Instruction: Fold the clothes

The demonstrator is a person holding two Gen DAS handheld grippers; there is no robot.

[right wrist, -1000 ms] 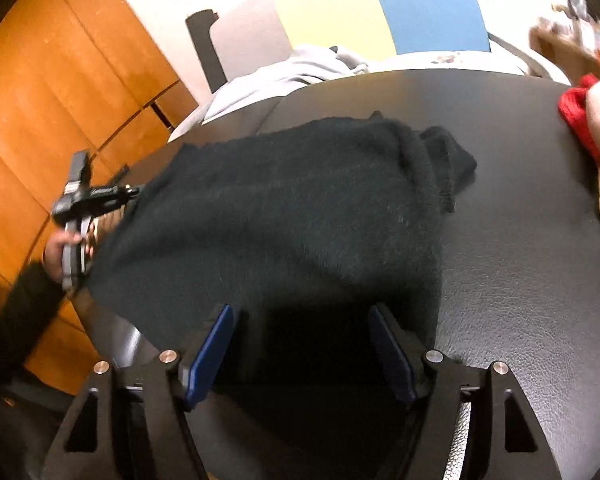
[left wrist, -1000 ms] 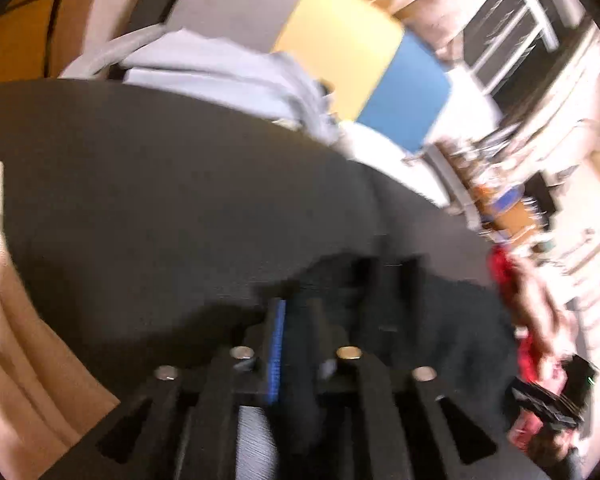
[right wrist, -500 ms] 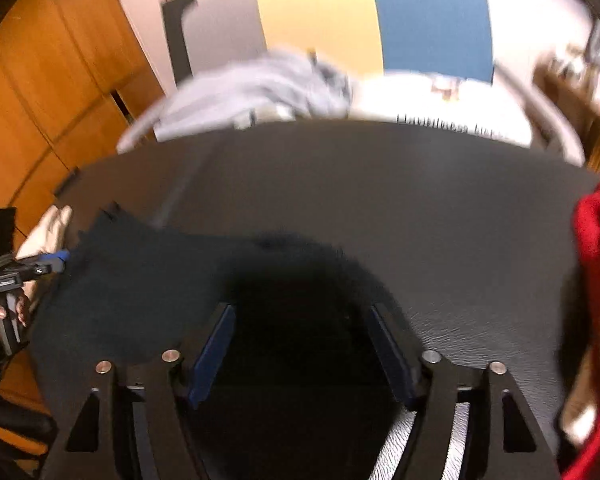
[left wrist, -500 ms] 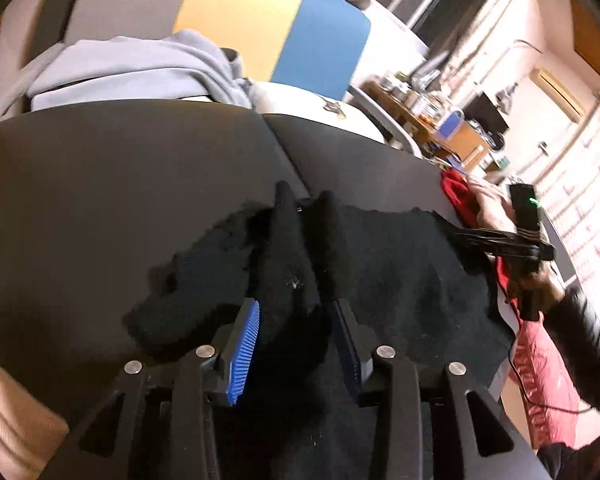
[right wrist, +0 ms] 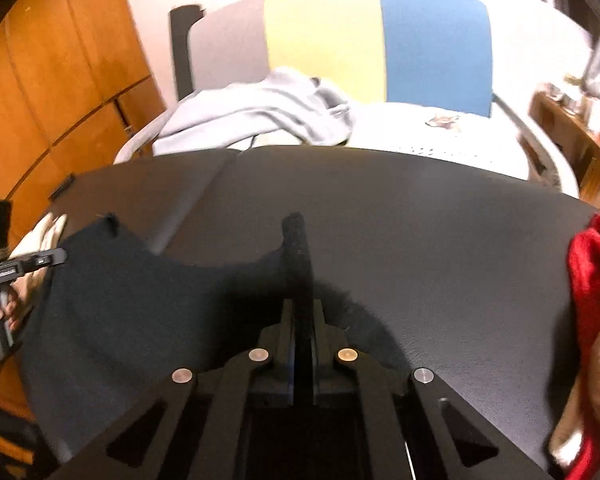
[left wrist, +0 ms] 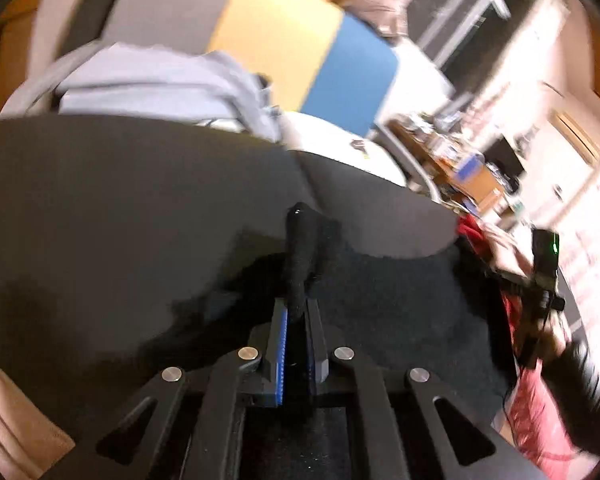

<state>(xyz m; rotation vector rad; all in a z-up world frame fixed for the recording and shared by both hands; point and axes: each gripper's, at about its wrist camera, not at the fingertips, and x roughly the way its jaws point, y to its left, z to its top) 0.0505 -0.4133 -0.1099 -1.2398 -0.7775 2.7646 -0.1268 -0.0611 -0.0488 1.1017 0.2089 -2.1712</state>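
Note:
A black knit garment (left wrist: 388, 300) hangs stretched over the dark table (left wrist: 120, 192). My left gripper (left wrist: 298, 312) is shut on one pinched edge of it, a ridge of cloth sticking out past the fingertips. My right gripper (right wrist: 302, 312) is shut on the opposite edge of the black garment (right wrist: 120, 292), again with a fold poking forward. Each gripper shows in the other's view: the right gripper (left wrist: 540, 276) at the right edge, the left gripper (right wrist: 16, 268) at the left edge. The cloth sags in a curve between them.
A grey garment (right wrist: 260, 116) lies on a chair with a yellow and blue back (right wrist: 380, 44) beyond the table (right wrist: 420, 220). A red garment (right wrist: 592, 264) lies at the table's right side. Wooden cabinets (right wrist: 60, 80) stand to the left. A beige cloth (left wrist: 16, 420) sits at the left edge.
Both grippers went from open to shut on the black garment's edges. The cloth is now lifted and stretched between them instead of lying bunched on the table.

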